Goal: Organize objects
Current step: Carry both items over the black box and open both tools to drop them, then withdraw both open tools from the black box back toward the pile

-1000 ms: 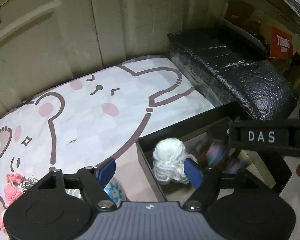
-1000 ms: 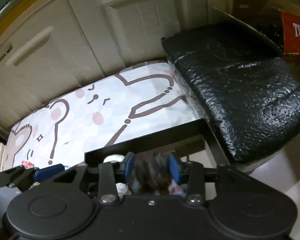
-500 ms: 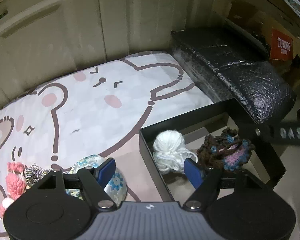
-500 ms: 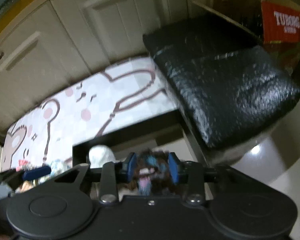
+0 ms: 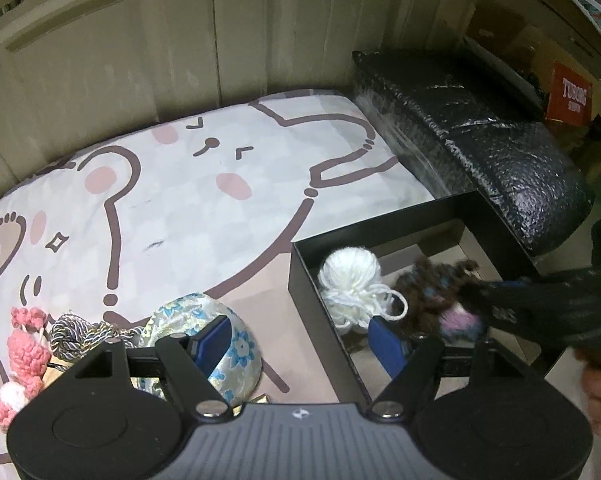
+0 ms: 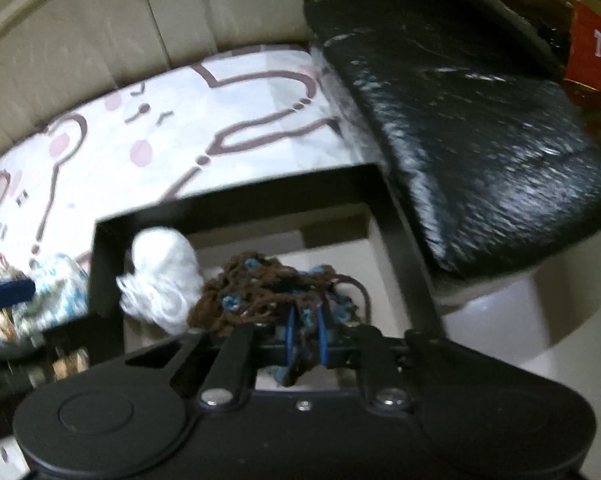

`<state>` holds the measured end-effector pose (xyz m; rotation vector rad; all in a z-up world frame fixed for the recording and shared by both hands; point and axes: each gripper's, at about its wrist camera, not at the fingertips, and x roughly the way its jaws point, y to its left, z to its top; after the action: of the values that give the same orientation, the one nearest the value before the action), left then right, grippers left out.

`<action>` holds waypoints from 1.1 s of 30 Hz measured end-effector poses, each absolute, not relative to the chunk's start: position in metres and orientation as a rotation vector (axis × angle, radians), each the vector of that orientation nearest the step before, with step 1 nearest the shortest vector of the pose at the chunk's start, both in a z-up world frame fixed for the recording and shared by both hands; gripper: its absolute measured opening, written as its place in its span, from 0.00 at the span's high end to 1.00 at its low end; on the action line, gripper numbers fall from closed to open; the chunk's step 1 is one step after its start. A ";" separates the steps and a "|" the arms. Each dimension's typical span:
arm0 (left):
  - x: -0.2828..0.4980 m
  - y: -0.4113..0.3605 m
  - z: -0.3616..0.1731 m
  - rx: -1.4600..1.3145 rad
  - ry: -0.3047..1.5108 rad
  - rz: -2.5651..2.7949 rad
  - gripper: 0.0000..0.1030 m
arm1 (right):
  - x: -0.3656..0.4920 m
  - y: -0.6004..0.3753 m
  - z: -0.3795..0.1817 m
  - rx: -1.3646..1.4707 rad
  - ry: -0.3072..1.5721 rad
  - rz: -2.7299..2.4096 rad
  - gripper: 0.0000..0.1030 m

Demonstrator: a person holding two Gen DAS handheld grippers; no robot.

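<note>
A black open box (image 5: pixel 380 224) sits on the cartoon-bear sheet (image 5: pixel 180 200). Inside it lie a white yarn ball (image 5: pixel 348 276) and a brown crochet piece with blue and pink bits (image 5: pixel 428 284). In the right wrist view, my right gripper (image 6: pixel 303 320) is down in the box (image 6: pixel 260 196). Its blue pads are pinched tight on strands of the brown crochet piece (image 6: pixel 268 288), next to the white yarn ball (image 6: pixel 160 272). My left gripper (image 5: pixel 298 336) hangs open over the box's left wall, gripping nothing. A blue-flowered brocade pouch (image 5: pixel 172 312) lies under its left finger.
A pink crochet piece (image 5: pixel 24 348) and a dark twisted cord (image 5: pixel 72 332) lie on the sheet at the lower left. A black textured block (image 5: pixel 480 140) borders the box on the right, with a red carton (image 5: pixel 568 94) behind it. Cream cupboard doors stand at the back.
My right gripper dropped into the box and its pads drew together on the brown crochet piece. The left gripper stayed open and nearly still, bringing the pouch more into view.
</note>
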<state>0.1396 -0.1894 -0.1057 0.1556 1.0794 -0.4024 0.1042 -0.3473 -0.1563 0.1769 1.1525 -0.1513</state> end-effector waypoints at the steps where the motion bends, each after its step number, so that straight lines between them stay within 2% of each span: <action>1: 0.140 -0.189 -0.106 0.157 1.080 -0.405 0.26 | 0.107 -0.346 -0.157 0.195 1.137 -0.139 0.88; 11: 0.138 -0.188 -0.111 0.194 1.087 -0.410 0.26 | 0.118 -0.336 -0.149 0.195 1.074 -0.133 0.88; 15: 0.136 -0.189 -0.107 0.201 1.077 -0.405 0.26 | 0.111 -0.347 -0.135 0.233 1.027 -0.160 0.77; 20: 0.130 -0.191 -0.099 0.224 1.054 -0.381 0.26 | 0.093 -0.358 -0.113 0.290 0.966 -0.165 0.74; 27: 0.119 -0.184 -0.079 0.171 1.027 -0.356 0.25 | 0.064 -0.362 -0.089 0.233 0.905 -0.190 0.68; 32: 0.109 -0.174 -0.064 0.135 0.992 -0.336 0.19 | 0.048 -0.362 -0.078 0.214 0.890 -0.182 0.61; 33: 0.107 -0.172 -0.061 0.127 0.986 -0.329 0.19 | 0.045 -0.361 -0.076 0.206 0.884 -0.183 0.57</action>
<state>0.1068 -0.1716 -0.0608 0.1267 0.9858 -0.3287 0.0454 -0.3612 -0.0759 0.2065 0.8842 -0.1826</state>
